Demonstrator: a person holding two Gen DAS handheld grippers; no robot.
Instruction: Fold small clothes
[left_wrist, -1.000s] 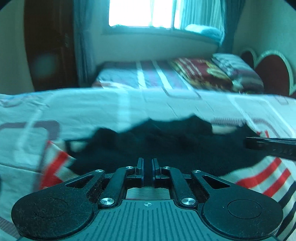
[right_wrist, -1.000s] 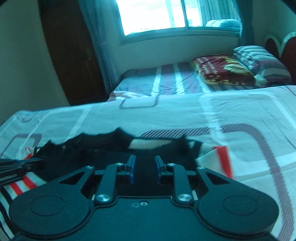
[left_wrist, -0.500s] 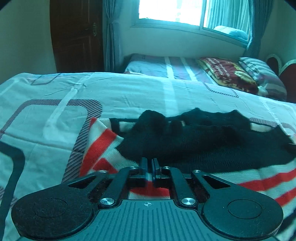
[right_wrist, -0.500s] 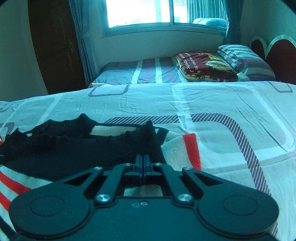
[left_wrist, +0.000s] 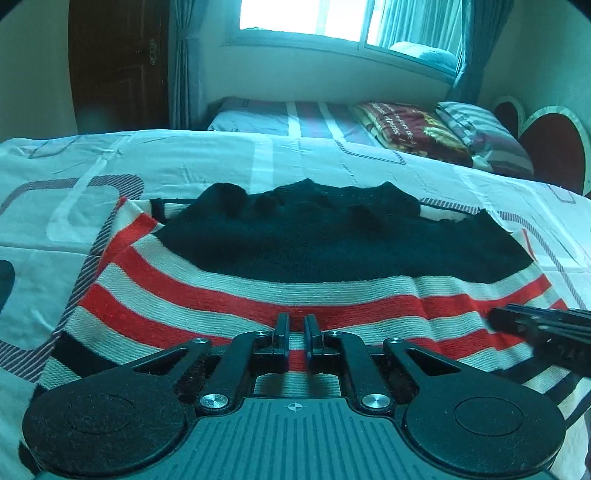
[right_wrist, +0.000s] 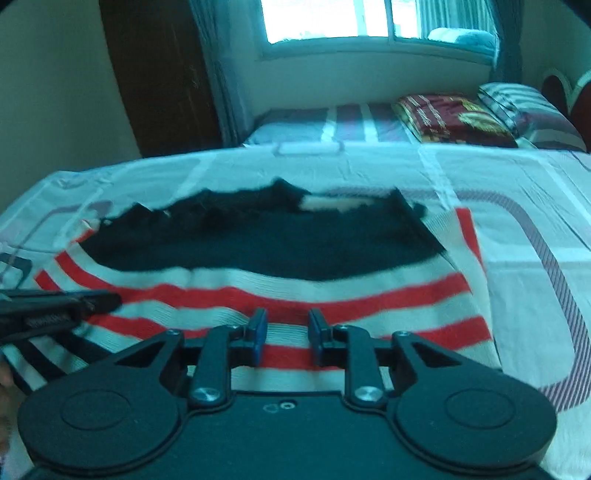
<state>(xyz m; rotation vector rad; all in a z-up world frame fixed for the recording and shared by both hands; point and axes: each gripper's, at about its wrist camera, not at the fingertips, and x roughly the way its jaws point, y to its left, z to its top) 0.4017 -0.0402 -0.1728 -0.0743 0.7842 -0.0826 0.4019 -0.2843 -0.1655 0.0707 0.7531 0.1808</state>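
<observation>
Left wrist view: a striped sweater (left_wrist: 295, 273), black on top with red and white bands, lies flat mid-frame on a patterned white bedsheet (left_wrist: 110, 162). Behind it a second bed (left_wrist: 295, 118) carries a maroon blanket (left_wrist: 410, 129) under a bright window (left_wrist: 306, 16), a dark door (left_wrist: 118, 62) at upper left. The left gripper (left_wrist: 296, 328) shows a narrow empty gap above the stripes; the right gripper (right_wrist: 283, 323) stands slightly wider, empty.

A small knitted sweater (left_wrist: 295, 258), black across its upper part with red and white stripes below and dark stripes at the near hem, is lying spread mostly flat on the patterned bedsheet (left_wrist: 332, 158), its black far edge sitting rumpled and uneven.
</observation>
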